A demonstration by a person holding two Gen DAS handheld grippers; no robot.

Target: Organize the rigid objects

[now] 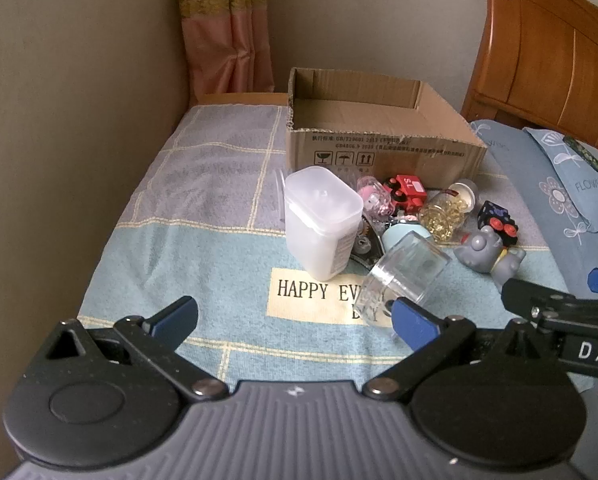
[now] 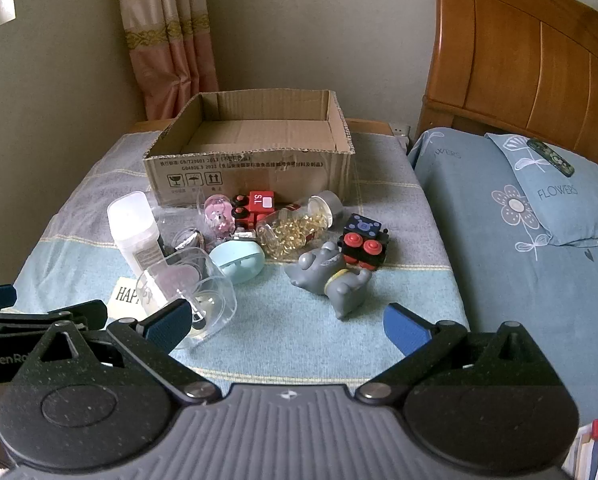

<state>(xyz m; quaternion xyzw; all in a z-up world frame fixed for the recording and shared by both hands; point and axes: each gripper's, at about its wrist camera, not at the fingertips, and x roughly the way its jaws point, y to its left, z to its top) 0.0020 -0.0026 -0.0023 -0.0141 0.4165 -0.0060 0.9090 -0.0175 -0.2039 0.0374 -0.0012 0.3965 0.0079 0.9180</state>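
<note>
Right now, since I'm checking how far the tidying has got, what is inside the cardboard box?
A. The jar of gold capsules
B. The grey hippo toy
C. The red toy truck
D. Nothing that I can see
D: the right wrist view looks into the cardboard box and shows only bare cardboard, while the red toy truck, grey hippo toy and jar of gold capsules all lie on the cloth in front of it.

Left tongs (image 1: 295,322): black speckled linkage arms, blue ribbed pads on fingertips (image 1: 413,322), silver pivot screws at arm roots, grey ribbed housing behind with small white emblem, round black discs either side. Right tongs (image 2: 287,326): same build, blue pads, silver screws, grey ribbed body. White lettering on black side bar of each unit.
</note>
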